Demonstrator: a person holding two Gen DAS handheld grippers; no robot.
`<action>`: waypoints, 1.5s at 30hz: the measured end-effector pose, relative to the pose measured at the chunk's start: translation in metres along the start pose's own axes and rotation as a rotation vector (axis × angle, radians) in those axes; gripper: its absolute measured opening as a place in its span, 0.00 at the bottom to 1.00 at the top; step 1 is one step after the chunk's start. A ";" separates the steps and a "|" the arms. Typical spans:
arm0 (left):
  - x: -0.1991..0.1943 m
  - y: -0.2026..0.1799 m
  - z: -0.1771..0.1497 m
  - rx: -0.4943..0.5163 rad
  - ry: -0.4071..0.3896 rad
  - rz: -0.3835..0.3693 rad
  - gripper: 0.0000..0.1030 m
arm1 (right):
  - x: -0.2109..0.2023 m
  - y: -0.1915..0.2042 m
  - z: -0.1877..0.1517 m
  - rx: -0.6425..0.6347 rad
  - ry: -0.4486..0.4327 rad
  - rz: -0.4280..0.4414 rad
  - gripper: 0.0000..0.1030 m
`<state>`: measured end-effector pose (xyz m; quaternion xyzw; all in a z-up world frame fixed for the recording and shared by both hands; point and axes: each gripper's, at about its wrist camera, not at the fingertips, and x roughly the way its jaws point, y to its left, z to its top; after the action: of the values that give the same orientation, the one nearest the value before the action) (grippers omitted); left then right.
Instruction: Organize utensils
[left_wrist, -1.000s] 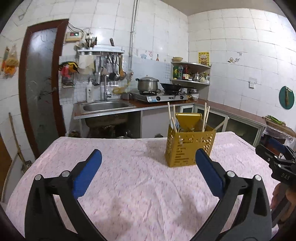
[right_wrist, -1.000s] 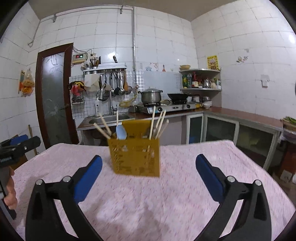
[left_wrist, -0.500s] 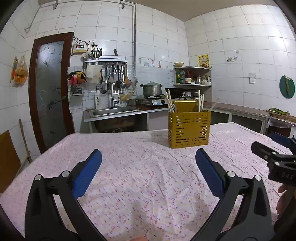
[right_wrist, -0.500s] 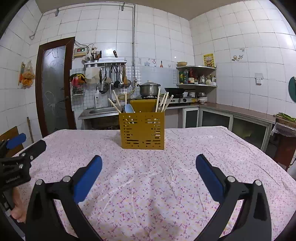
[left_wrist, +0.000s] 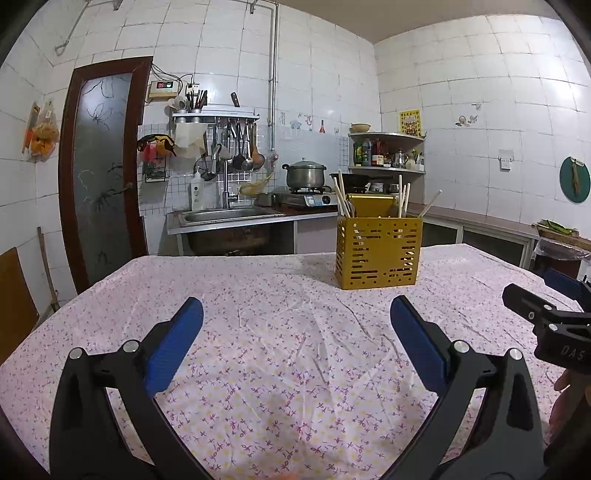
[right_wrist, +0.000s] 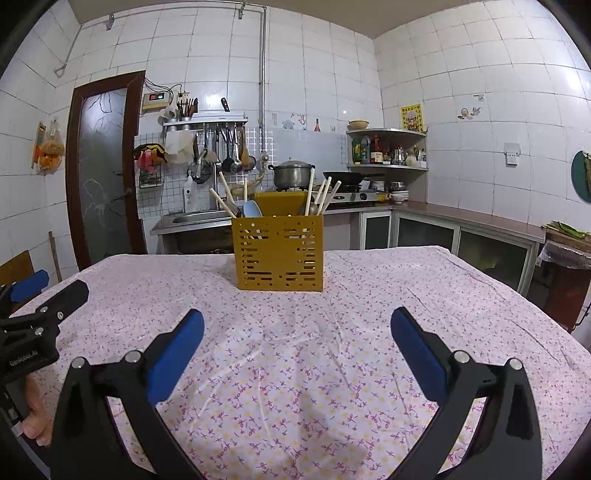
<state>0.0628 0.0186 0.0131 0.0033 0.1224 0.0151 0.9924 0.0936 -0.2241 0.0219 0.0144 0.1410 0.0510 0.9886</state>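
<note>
A yellow perforated utensil holder (left_wrist: 378, 253) (right_wrist: 279, 253) stands upright on the flowered tablecloth (left_wrist: 288, 332) (right_wrist: 295, 350), far ahead of both grippers. Wooden chopsticks (right_wrist: 325, 197) and a light blue spoon (right_wrist: 252, 209) stick out of its top. My left gripper (left_wrist: 295, 339) is open with nothing between its blue pads (left_wrist: 173, 343). My right gripper (right_wrist: 295, 341) is open and empty too, its pads (right_wrist: 419, 354) well short of the holder. Each gripper shows at the edge of the other's view: the right one (left_wrist: 546, 314), the left one (right_wrist: 37, 306).
Behind the table runs a counter with a steel sink (left_wrist: 229, 216), a gas stove with a pot (left_wrist: 304, 177) and a corner shelf of bottles (left_wrist: 384, 153). A brown door (left_wrist: 99, 170) is at the left. A person's hand (right_wrist: 35, 413) holds the left gripper.
Both grippers have pulled back and lowered, so the holder now looks farther off and more level. Both stayed open and empty.
</note>
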 end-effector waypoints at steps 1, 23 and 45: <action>0.000 0.001 0.000 0.000 -0.001 0.000 0.95 | 0.000 0.000 -0.001 0.002 0.003 -0.002 0.96; 0.002 -0.001 -0.001 0.002 0.015 -0.004 0.95 | -0.004 0.003 0.000 -0.018 -0.011 -0.020 0.96; 0.004 0.002 -0.002 -0.007 0.027 -0.015 0.95 | -0.006 0.003 0.001 -0.024 -0.021 -0.023 0.96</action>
<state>0.0668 0.0206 0.0105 -0.0011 0.1360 0.0079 0.9907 0.0878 -0.2214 0.0245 0.0014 0.1302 0.0409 0.9906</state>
